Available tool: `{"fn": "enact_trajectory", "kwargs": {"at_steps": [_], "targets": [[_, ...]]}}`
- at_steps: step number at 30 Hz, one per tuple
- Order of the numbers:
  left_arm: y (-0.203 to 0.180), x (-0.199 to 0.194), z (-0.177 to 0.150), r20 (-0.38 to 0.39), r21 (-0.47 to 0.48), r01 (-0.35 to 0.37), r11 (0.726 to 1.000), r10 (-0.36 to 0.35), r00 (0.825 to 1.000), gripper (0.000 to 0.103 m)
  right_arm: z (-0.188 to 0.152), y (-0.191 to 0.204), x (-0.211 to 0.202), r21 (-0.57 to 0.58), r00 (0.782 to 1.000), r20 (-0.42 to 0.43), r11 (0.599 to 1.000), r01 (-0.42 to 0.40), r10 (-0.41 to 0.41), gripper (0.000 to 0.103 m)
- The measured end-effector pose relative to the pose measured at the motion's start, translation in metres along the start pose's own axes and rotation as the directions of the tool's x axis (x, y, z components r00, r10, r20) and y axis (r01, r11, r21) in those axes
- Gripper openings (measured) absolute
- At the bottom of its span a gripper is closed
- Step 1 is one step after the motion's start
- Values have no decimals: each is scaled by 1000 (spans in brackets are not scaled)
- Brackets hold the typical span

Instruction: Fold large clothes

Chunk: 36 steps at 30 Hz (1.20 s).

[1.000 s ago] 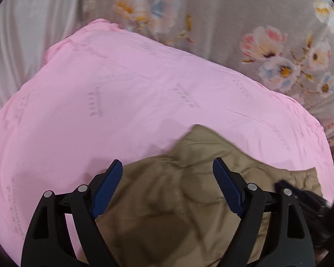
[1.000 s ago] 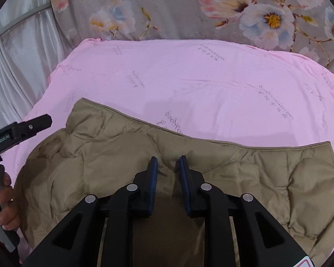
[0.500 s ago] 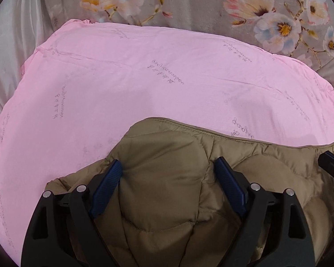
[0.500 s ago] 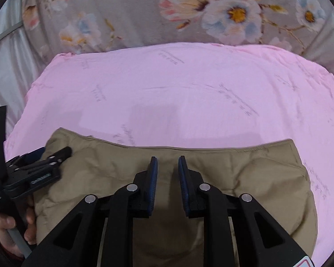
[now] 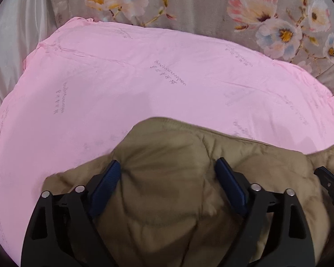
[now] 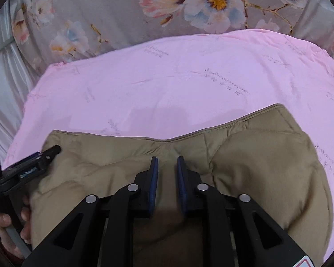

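Note:
A khaki quilted jacket (image 5: 267, 166) lies bunched at the near edge of a pink sheet (image 5: 144, 77). My left gripper (image 5: 167, 161) stands wide over a puffed hump of it, blue pads beside the padding, no pinch visible. In the right wrist view the jacket (image 6: 267, 166) has its stitched hem facing away. My right gripper (image 6: 167, 159) has a fold of that jacket between its narrow jaws, which are opening slightly. The left gripper (image 6: 49, 153) and the hand (image 6: 6, 222) holding it show at the left edge; the right gripper (image 5: 329, 182) shows at the left view's right edge.
The pink sheet (image 6: 167, 89) spreads wide beyond the jacket. Grey floral bedding (image 5: 211, 11) lies behind it, also seen in the right view as floral bedding (image 6: 122, 11). Silvery cloth (image 5: 6, 33) drapes down on the left.
Both grippers shifted sideways over the jacket. The left one sank closer onto the padding. The right view rolled, and the jacket's right side now bulges higher.

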<state>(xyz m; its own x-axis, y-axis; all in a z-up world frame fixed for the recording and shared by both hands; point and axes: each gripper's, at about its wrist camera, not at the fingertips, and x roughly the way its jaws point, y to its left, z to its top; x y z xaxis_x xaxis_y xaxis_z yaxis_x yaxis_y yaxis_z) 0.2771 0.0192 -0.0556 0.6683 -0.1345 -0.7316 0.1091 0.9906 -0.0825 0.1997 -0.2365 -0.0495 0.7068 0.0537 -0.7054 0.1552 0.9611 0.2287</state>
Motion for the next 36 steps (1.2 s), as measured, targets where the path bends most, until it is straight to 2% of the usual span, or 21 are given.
{"fn": "enact_trajectory", "kwargs": {"at_steps": [3, 5, 7, 11, 17, 21, 31, 36], "targets": [[-7, -41, -13, 36, -11, 55, 998, -54, 998, 83, -17, 17, -41, -38, 998, 57, 999, -34, 37, 22], [-21, -58, -22, 59, 17, 56, 998, -57, 997, 83, -32, 27, -55, -59, 997, 61, 997, -48, 51, 22], [-41, -64, -35, 61, 63, 42, 997, -46, 997, 83, -46, 36, -54, -84, 999, 40, 996, -29, 32, 22], [-59, -56, -53, 71, 101, -16, 995, 9, 997, 84, -62, 44, -45, -126, 999, 42, 992, 27, -22, 22], [-61, -43, -66, 84, 121, -61, 991, 51, 995, 87, -75, 40, -34, -123, 998, 55, 992, 18, -12, 22], [-69, -41, -72, 113, 149, -111, 983, 95, 989, 87, -82, 50, -31, -168, 994, 86, 983, 79, -65, 22], [-74, -36, -76, 132, 172, -160, 972, 138, 982, 87, -83, 51, -29, -165, 994, 81, 983, 83, -71, 22], [-73, -36, -75, 131, 166, -154, 974, 133, 982, 88, -83, 50, -28, -160, 995, 77, 984, 78, -66, 22]]}}
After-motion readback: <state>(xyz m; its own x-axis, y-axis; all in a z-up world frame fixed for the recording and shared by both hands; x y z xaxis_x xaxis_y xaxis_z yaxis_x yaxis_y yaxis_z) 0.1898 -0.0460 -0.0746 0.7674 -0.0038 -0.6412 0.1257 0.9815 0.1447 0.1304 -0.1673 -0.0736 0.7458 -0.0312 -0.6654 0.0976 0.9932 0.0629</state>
